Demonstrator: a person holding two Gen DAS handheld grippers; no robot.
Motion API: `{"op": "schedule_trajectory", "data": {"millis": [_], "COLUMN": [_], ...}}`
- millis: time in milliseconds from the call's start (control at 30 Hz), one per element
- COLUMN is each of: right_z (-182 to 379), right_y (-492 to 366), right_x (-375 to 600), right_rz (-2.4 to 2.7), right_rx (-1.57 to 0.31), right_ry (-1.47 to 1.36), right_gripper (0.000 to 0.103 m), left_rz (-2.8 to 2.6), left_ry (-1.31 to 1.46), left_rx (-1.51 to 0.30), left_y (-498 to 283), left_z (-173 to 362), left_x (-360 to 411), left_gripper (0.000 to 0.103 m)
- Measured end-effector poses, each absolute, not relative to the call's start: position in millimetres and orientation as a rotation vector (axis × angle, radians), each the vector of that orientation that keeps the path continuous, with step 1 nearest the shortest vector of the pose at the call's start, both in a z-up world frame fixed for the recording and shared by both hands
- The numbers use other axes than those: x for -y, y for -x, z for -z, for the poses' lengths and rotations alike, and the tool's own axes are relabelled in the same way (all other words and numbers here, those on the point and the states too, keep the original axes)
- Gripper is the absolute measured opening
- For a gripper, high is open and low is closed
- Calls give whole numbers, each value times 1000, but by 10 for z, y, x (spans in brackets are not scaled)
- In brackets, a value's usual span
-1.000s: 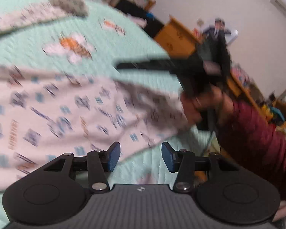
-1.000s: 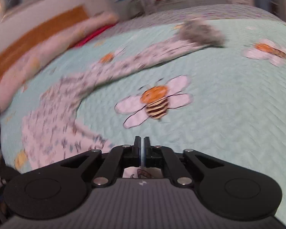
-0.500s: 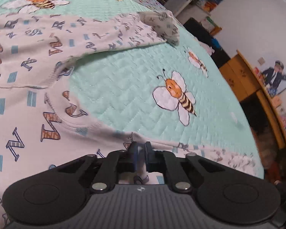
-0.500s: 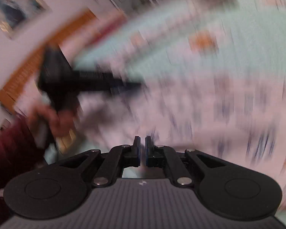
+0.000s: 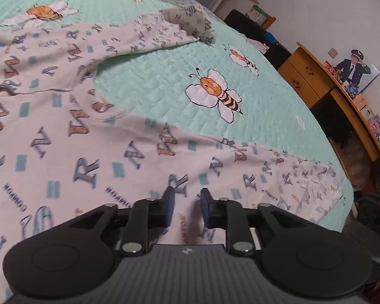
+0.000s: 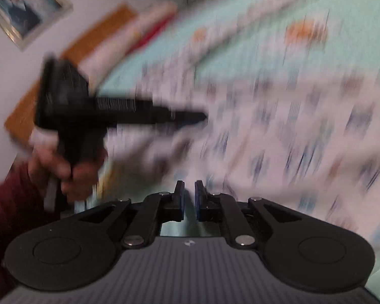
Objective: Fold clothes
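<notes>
Left wrist view showed the left gripper (image 5: 187,204) low over the garment (image 5: 93,136), a pale piece of clothing printed with letters, spread on the mint bedspread (image 5: 164,86). Its jaws had just been opening and stood a little apart, with cloth below the gap but none pinched. Beyond the fingertips one leg of the garment ran off toward the bed's right edge, and the other leg lay farther back, ending in a folded cuff (image 5: 192,24). Between the two legs the bedspread lay bare around a stitched bee (image 5: 215,93), the widest open ground. Past the bed's right edge stood a wooden desk (image 5: 316,81).

Right wrist view was badly blurred. The right gripper (image 6: 189,196) had its jaws nearly together with a thin gap; whether cloth sat in it I cannot tell. The left hand (image 6: 63,164) gripped its tool just left of the garment.

Half a second earlier the left jaws were pressed together at the garment's edge.
</notes>
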State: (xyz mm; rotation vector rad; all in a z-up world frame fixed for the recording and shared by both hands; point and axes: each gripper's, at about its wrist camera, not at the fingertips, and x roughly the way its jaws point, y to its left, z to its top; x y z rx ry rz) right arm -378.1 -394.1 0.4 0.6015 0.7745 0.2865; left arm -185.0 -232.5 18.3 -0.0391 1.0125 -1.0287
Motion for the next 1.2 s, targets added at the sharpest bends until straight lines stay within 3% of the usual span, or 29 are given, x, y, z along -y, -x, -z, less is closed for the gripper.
{"op": "schedule_trajectory", "data": {"millis": [233,333,367,467,500,567,600,800,833,900,933,1200], "right_z": [-197,-149,-83,-55,-85,-94,-51,207,200,209,206,353], "right_y": [4421,4627,4656,4871,4965,5138,5211,5365,5309,5260,5265,5515], "right_x": [4455,4730,4790,4872,4891,4942,4980,5096,5077,5046,5033,5123], "right_rz": [-78,62,85,85,107,155,182,275,284,320,332,295], "right_rx": [-593,-621,-683,-684,-659,-608,-582,-449,-443,-435,-434,-418], "right_ry": [-707,-729,-733,-800,-810,-854,-899,-1117,-1111,-1114,-1103,-1201], "right_gripper": [8,9,1,0,1,18,21,27,26,12,0,0], "left_rz": [1116,1097,1089,1099,1107,1151,1177,1258,1258,1247,1237,1234], "left_ry": [-59,-127,-120,-117,-119,-103,-93,-142,-141,-138,-144,-200], "left_rx": [-914,-942,-944,-919,-906,-892,-886,-869,-877,-907,-920,-894], "left_y": [2263,2368,2365,2411,2434,2496,2526,2710,2714,2701,2699,2747], "left_z": [-366,-181,-198,-313,-361,-437,-461,-396,-364,-283,-238,-204], "left_x": [2385,2457,2460,2498,2516,2598,2666,3286,3382,3479,3513,3560], "left_gripper": [29,28,28,28,28,29,31,31,31,30,30,29]}}
